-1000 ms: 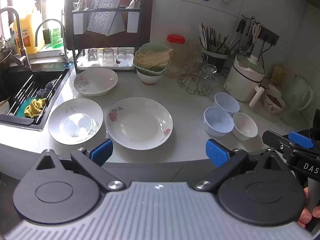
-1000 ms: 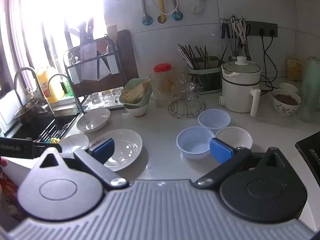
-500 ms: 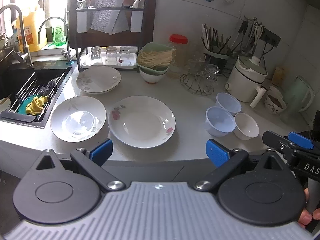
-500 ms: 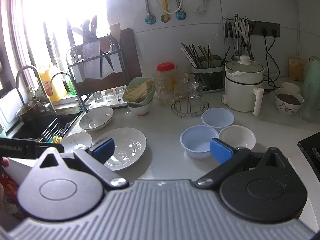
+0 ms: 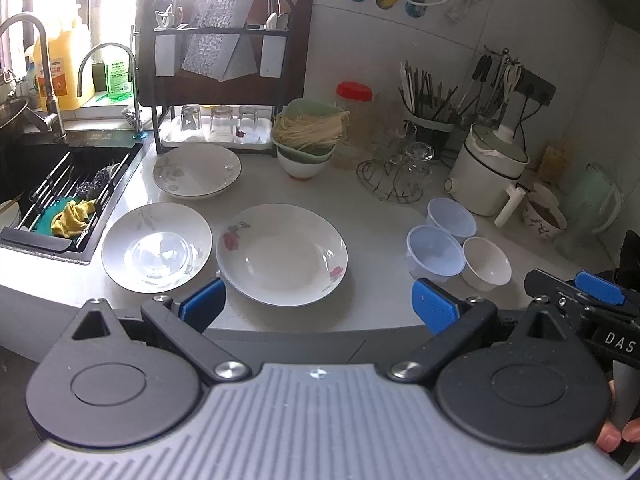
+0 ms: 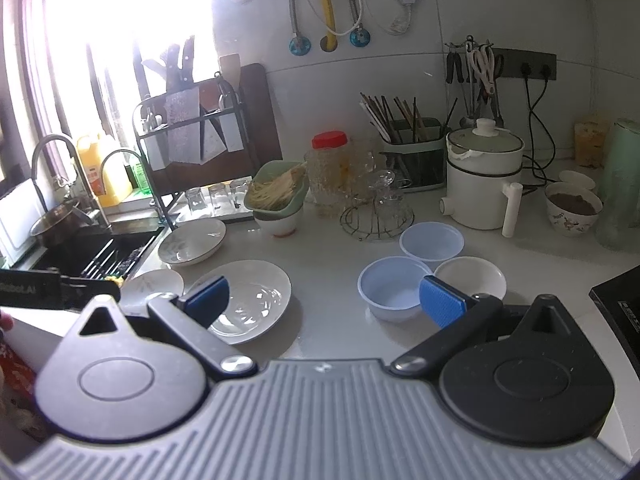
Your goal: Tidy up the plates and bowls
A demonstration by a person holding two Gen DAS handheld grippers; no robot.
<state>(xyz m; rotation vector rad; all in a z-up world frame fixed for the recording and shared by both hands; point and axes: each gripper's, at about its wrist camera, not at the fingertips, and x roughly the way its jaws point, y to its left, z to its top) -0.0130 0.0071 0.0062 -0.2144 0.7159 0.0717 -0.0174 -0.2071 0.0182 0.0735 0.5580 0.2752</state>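
We have both units released, gripping nothing: left hand-held gripper (image 5: 316,304), right hand-held gripper (image 6: 324,300), at the bench (image 5: 376,216) edge. Flowered plate (image 5: 282,254) just ahead, two plates (image 5: 156,248) left, three bowls (image 5: 434,254) clustered right.

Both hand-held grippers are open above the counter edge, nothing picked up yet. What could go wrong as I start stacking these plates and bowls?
1. The rose plate and the clear-centred plate lie near the counter's front edge; a clumsy nudge might push one off.
2. The three small bowls sit bunched together, so gripping one may knock its neighbours.
3. The wire stand of glasses stands just behind the bowls; reaching deep could hit it.
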